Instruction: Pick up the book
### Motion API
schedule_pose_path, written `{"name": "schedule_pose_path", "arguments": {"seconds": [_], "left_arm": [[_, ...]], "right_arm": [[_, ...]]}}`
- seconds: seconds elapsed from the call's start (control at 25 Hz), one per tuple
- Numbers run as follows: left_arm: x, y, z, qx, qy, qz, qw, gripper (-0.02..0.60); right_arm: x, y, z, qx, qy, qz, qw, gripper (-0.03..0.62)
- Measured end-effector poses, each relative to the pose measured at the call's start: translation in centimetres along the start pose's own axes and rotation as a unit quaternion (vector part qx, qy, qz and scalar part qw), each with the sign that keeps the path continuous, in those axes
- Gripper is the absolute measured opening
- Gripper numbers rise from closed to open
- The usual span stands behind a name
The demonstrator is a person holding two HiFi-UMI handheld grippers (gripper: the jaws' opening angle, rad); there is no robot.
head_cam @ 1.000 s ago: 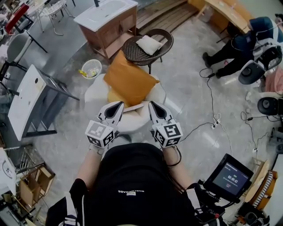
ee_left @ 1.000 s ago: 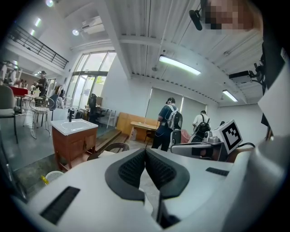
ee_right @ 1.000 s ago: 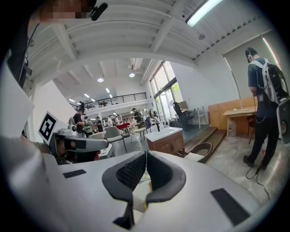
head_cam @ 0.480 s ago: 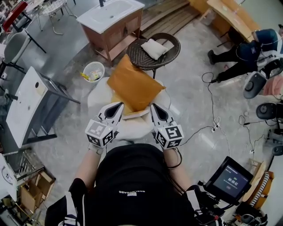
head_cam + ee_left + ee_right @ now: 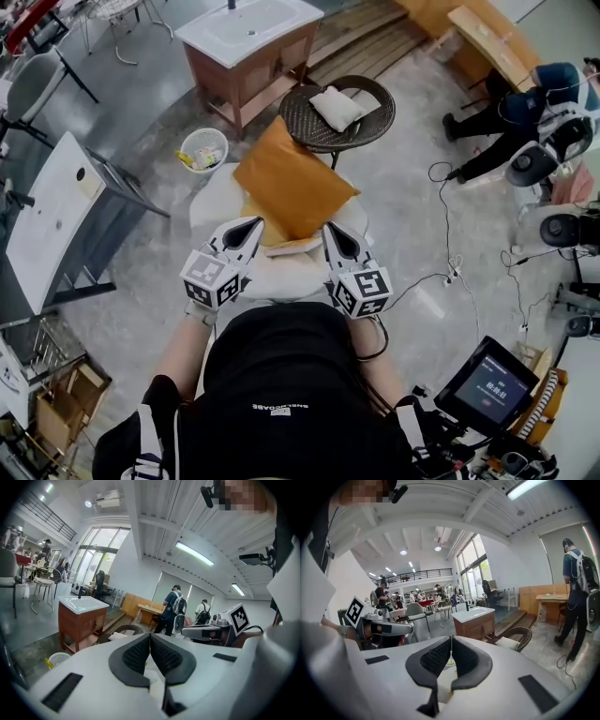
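left hand-held gripper point(image 5: 251, 225) and right hand-held gripper point(image 5: 330, 231): jaws pinched together, empty, held either side of the book point(image 5: 298, 246). book lies flat on the chair point(image 5: 208, 201) seat, back edge tucked under the cushion point(image 5: 292, 187). looks like lining up for a two-sided lift; jaws must open first.
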State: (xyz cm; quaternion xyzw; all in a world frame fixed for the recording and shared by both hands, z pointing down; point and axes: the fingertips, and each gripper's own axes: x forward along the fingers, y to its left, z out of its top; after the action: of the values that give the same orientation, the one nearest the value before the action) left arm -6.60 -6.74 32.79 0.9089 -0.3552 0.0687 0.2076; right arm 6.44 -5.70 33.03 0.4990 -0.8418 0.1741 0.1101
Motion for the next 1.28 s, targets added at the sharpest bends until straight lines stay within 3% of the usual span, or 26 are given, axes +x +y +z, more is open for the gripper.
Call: {"name": "schedule_pose_path", "arguments": {"seconds": [0.56, 0.92, 1.28], "left_arm": [[0.3, 2.4, 0.3, -0.031, 0.006, 0.04, 0.9987, 0.015], [-3.1, 1.0, -1.2, -0.038, -0.009, 0.092, 0.995, 0.015], [0.5, 2.5, -1.5, -0.074, -0.003, 0.164, 0.9837, 0.015]], "right_arm": [[3.5, -0.8, 1.5, -0.017, 0.024, 0.038, 0.999, 0.026], [3.5, 1.6, 0.7, -0.04, 0.023, 0.095, 0.994, 0.026], [8.0, -2.5, 0.3, -0.043, 0.062, 0.162, 0.984, 0.026]]}}
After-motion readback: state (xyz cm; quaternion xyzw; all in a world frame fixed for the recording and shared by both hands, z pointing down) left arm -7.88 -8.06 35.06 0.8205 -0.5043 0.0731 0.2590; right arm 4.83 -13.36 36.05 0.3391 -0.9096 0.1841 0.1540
